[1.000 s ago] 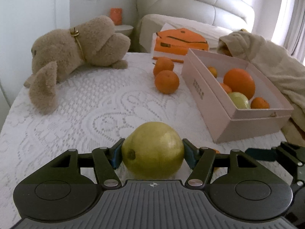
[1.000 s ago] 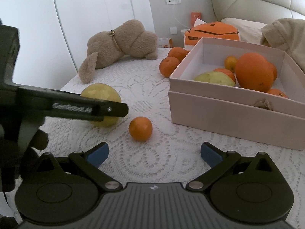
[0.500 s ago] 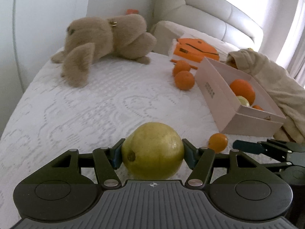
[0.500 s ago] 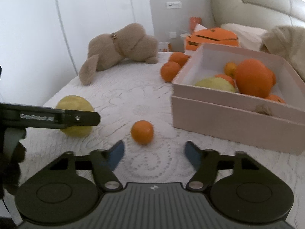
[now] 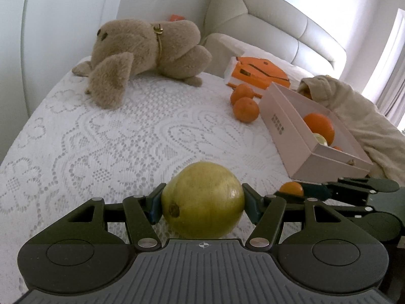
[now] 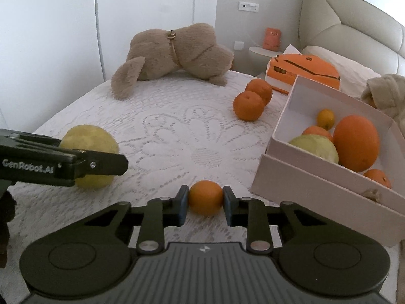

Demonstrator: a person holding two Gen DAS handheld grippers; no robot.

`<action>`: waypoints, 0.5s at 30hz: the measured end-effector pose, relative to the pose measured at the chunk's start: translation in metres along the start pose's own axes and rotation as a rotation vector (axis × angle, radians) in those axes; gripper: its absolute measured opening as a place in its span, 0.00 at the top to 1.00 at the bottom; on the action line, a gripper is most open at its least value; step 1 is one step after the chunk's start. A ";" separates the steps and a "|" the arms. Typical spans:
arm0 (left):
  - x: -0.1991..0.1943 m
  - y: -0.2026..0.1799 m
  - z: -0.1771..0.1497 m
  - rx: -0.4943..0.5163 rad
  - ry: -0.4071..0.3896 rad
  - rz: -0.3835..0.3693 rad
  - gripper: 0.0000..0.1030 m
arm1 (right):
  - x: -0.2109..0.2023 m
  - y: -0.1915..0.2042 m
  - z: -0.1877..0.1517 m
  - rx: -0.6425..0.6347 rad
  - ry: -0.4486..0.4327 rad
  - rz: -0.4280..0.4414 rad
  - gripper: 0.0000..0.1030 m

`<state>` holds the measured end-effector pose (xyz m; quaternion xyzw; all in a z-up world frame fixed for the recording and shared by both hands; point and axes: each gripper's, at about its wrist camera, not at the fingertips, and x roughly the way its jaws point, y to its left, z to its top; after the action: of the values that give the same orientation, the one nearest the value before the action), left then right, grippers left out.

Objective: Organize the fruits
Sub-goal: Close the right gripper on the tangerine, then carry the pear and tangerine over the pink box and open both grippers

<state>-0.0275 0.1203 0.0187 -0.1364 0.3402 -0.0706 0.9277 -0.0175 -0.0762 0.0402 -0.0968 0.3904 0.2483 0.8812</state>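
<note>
Now, left wrist view: the left tongs clamp a pear low over the bed; the box lies ahead, toward the right edge.

Right wrist view: the right tongs, jaws just closed, pinch a small orange; the box is just ahead-right, nearer this hand.

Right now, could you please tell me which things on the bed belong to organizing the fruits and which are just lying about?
Part of the job:
- yellow-green round fruit in the left gripper
- small orange in the right gripper
- two loose oranges
- pale pink cardboard box holding fruit

Just lying about:
- brown plush dog
- orange box
- beige blanket
</note>
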 end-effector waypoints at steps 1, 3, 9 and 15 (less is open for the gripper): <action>0.000 -0.001 0.000 0.000 0.000 0.001 0.34 | -0.002 0.000 -0.001 0.001 0.001 0.001 0.73; 0.000 0.000 0.000 0.000 0.000 0.002 0.34 | -0.005 0.000 -0.003 0.006 0.000 0.001 0.73; 0.000 -0.002 0.001 -0.006 -0.002 0.010 0.35 | -0.011 -0.002 -0.007 0.010 -0.011 -0.023 0.73; -0.003 -0.013 0.029 -0.014 -0.023 -0.046 0.35 | -0.025 -0.014 0.005 0.067 -0.062 -0.001 0.73</action>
<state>-0.0115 0.1142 0.0451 -0.1514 0.3266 -0.0879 0.9288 -0.0212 -0.0953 0.0618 -0.0598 0.3711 0.2376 0.8957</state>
